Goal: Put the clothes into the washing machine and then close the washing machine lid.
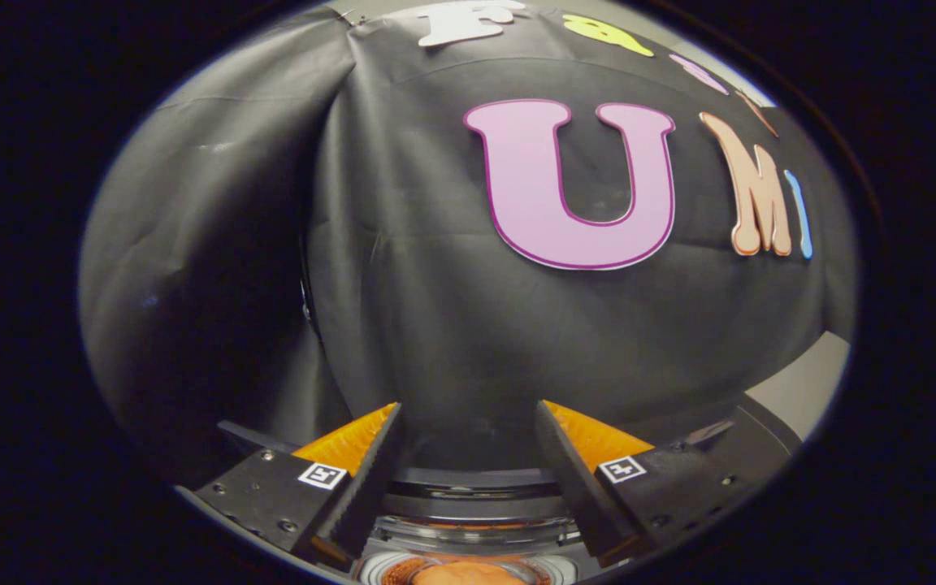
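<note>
From the gripper view, the tool (468, 455) hangs with fingers spread apart, gripping nothing. Below them sits the round, dark-rimmed washing machine opening (468, 487), with a soft orange cloth bundle (464, 574) inside: light and floppy, best pinched on a raised fold

A: Dim overall; the cloth wall (452, 325) swallows light, darkest in the fold by its left side.

B: Strong fisheye bending toward the rim. The open gripper (468, 426) looks sharp, the drum (468, 561) below shows soft glare.
</note>
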A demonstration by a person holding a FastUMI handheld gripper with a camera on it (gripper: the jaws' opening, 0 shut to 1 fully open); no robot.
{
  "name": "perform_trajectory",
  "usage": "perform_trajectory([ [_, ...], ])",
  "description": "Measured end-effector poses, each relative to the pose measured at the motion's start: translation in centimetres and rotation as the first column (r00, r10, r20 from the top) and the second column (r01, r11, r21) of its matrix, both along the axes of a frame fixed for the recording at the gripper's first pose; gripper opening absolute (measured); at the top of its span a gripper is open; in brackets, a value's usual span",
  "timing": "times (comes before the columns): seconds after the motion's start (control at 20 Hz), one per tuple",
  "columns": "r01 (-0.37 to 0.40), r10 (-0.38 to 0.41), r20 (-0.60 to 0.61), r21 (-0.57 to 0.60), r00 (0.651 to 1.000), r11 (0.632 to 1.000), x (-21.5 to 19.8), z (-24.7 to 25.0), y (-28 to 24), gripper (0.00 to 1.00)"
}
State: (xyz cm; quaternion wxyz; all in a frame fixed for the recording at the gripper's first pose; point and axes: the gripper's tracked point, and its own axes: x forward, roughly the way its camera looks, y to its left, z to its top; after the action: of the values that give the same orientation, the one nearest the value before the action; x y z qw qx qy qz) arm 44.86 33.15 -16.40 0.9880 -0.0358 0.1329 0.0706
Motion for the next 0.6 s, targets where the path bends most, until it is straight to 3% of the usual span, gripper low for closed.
perform_trajectory([
  [0.2,-0.017,0.017,0.043,0.014,0.999,1.0,-0.45,0.44,-0.34,0.97],
  [0.6,-0.012,0.012,-0.02,0.003,1.0,1.0,-0.68,-0.06,-0.31,0.98],
])
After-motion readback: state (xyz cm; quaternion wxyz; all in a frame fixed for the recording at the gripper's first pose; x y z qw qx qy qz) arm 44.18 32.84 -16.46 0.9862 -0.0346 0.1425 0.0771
